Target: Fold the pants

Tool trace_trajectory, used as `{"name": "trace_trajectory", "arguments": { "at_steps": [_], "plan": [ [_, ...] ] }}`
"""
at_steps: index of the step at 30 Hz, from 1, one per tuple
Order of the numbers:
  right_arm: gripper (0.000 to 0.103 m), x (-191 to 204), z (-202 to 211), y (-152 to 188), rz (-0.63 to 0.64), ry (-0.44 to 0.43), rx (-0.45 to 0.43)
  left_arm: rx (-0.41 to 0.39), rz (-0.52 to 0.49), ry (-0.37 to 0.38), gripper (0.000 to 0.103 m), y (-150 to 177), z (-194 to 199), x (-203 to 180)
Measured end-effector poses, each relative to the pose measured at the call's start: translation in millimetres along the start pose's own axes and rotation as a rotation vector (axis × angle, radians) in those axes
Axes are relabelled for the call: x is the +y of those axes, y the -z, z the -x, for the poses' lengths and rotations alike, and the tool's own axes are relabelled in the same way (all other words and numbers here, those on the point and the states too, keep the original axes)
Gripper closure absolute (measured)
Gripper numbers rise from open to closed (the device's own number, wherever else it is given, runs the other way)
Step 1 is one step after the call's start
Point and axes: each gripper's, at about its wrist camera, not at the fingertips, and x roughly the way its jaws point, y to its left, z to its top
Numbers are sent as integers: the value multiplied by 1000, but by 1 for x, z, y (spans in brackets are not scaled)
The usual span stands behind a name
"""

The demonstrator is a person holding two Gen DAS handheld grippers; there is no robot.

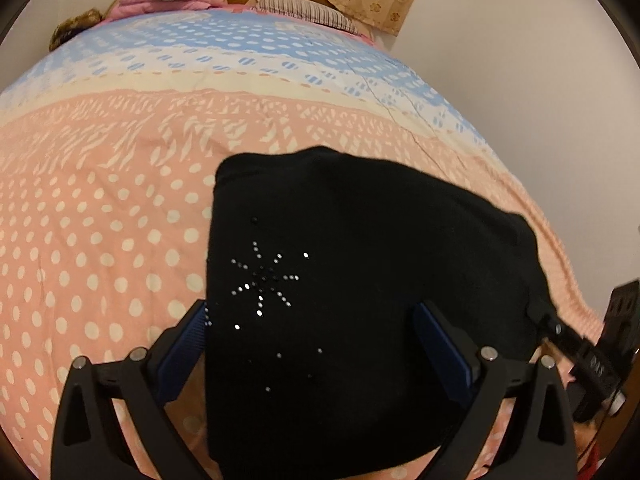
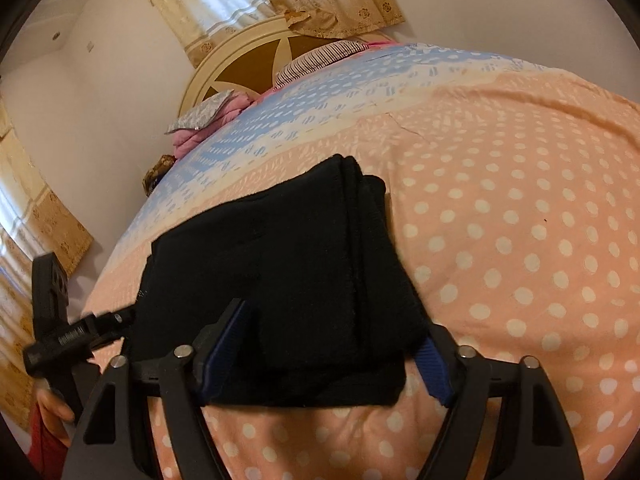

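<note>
Black finger frames of the left gripper [image 1: 312,344] fill the bottom of the left wrist view, blue pads well apart, with the pants [image 1: 360,280] lying between and beneath them — we see no pad pressing on cloth. In the right wrist view, the right gripper [image 2: 332,352] likewise stands spread, its pads either side of the near edge of the bundle; the cloth reaches the right pad at lower centre, but no pinch shows.

Pants: black knit, folded to a compact stack in the lower centre of both frames, resting on the pink dotted bedspread [image 2: 520,240]. A rhinestone star [image 1: 262,280] shows on the top layer. Layered edges are visible along the stack's right side in the right wrist view.

Handling, as we judge it — soft, light, limp fabric; it will sag and slide apart if lifted by one layer. Best hold: the near corners, pinching all layers together, one gripper per corner. The mattress gives, so pads can press down into it to get under the stack. The fold looks nearly done.
</note>
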Motion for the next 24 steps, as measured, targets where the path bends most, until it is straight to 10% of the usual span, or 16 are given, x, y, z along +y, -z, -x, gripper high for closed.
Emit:
{"name": "trace_trajectory", "arguments": {
  "at_steps": [5,10,24],
  "plan": [
    [53,-1,-3,1,2,1,15,1,-12,-5,5,1,-1,1],
    [72,19,-6,0,77,70,25,-48,-94,6,80,-2,6,-13],
    [74,147,24,-47,308,-76,-96,-235,-11,-54,82,-47,67,45]
  ]
}}
